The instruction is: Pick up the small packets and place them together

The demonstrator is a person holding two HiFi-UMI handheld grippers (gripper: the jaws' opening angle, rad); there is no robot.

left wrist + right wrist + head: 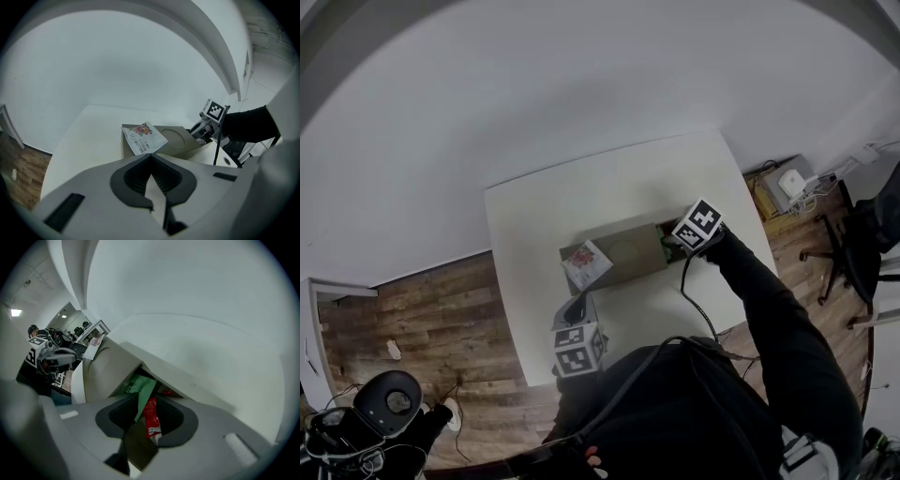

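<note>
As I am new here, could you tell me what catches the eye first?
A flower-printed white packet lies atop the tan box on the white table. At the box's open end, a red packet and green packet sit between the tongs of the right gripper.

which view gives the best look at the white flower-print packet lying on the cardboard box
The left gripper view: the white flower-print packet lies close and unobstructed, print legible. The head view shows it small; the right gripper view catches only a distant glimpse.
</note>
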